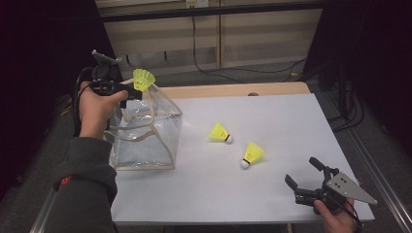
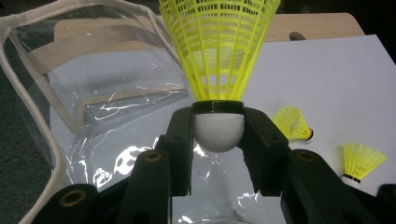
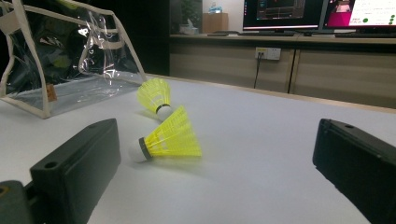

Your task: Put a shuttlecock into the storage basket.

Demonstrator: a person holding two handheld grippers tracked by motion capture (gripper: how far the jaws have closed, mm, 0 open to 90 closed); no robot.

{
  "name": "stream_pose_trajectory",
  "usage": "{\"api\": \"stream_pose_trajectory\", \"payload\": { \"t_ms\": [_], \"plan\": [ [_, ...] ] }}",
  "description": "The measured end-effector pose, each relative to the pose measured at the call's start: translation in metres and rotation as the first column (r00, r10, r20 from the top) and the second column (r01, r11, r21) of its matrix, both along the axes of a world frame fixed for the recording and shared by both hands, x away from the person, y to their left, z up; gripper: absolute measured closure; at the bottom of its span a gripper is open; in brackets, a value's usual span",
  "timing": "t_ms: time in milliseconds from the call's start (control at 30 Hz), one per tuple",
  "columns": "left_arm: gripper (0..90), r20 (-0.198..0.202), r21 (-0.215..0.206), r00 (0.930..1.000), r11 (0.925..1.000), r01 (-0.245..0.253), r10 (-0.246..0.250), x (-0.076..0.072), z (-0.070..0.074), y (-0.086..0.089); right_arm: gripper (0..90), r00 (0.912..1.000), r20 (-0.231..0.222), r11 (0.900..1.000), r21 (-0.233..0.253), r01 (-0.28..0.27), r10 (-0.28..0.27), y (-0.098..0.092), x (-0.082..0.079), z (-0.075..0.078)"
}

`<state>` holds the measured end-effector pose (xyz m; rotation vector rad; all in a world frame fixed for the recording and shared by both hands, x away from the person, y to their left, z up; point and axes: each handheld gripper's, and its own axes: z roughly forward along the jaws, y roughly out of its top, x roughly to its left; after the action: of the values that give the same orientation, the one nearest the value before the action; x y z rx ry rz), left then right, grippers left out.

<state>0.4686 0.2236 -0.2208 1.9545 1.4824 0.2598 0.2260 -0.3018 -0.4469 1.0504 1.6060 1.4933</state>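
The left gripper (image 1: pixel 130 94) is above the bag (image 1: pixel 145 131), at its far rim. Two shuttlecocks (image 1: pixel 220 133) (image 1: pixel 252 155) lie on the table (image 1: pixel 272 116) to its right, between it and the right gripper (image 1: pixel 305 179), probably nearer the latter.

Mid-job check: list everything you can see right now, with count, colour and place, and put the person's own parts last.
held shuttlecock: 1, yellow skirt, white cork, above the bag's open top.
loose shuttlecocks: 2, yellow, lying on the table right of the bag.
bag: 1, clear plastic with beige trim, table's left side.
table: 1, white top, wooden far edge.
monitors: 2, lit, far background.
left hand-held gripper: 1, black, shut on the held shuttlecock's cork.
right hand-held gripper: 1, black, open, near right corner.
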Motion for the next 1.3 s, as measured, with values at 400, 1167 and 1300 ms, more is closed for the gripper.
{"api": "stream_pose_trajectory", "payload": {
  "t_ms": [400, 1167, 1300],
  "plan": [
    [64.9, 0.002, 0.024, 0.9989, 0.9986, -0.046, 0.046, 0.004, -0.008, 0.006, 0.8, 1.0000, -0.001, 1.000, -0.002, -0.005, 0.005, 0.000, 0.000, 0.000],
    [64.8, 0.014, 0.052, 0.9929, 0.9915, -0.119, 0.118, 0.014, -0.019, 0.009, 0.8, 1.0000, -0.002, 1.000, -0.004, -0.002, 0.002, -0.001, -0.001, 0.000],
    [64.8, 0.016, 0.051, 0.9913, 0.9900, -0.131, 0.131, 0.016, -0.024, 0.009, 0.8, 1.0000, 0.001, 1.000, -0.006, -0.003, 0.003, -0.001, -0.001, 0.000]
  ]
}}
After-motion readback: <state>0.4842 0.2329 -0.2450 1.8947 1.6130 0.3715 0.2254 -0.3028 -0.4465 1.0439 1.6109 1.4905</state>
